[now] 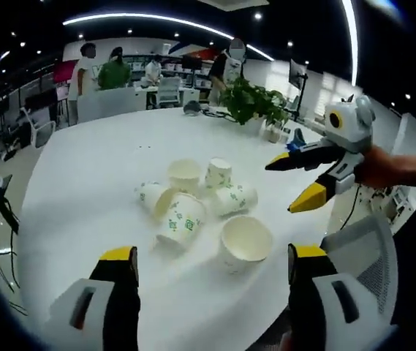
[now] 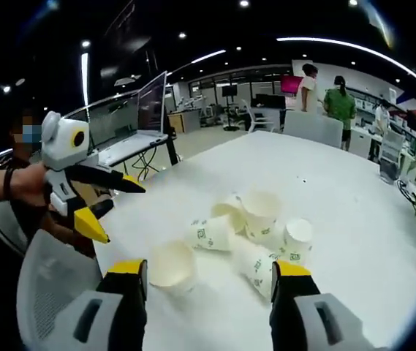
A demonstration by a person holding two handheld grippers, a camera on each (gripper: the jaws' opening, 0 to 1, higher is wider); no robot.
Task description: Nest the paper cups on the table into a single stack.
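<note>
Nothing nested yet: six white, green-printed paper cups (image 1: 193,201) scattered on the round white worktop (image 1: 83,175), both tongs (image 1: 206,274) (image 2: 209,281) wide, empty.

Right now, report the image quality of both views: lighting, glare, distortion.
Left gripper view: fisheye bends the white table edge; ceiling light strips glare; paper cups evenly lit, slightly soft. Right gripper view: same bending; dark ceiling, bright spots; the cups readable, soft shadows under them.
</note>
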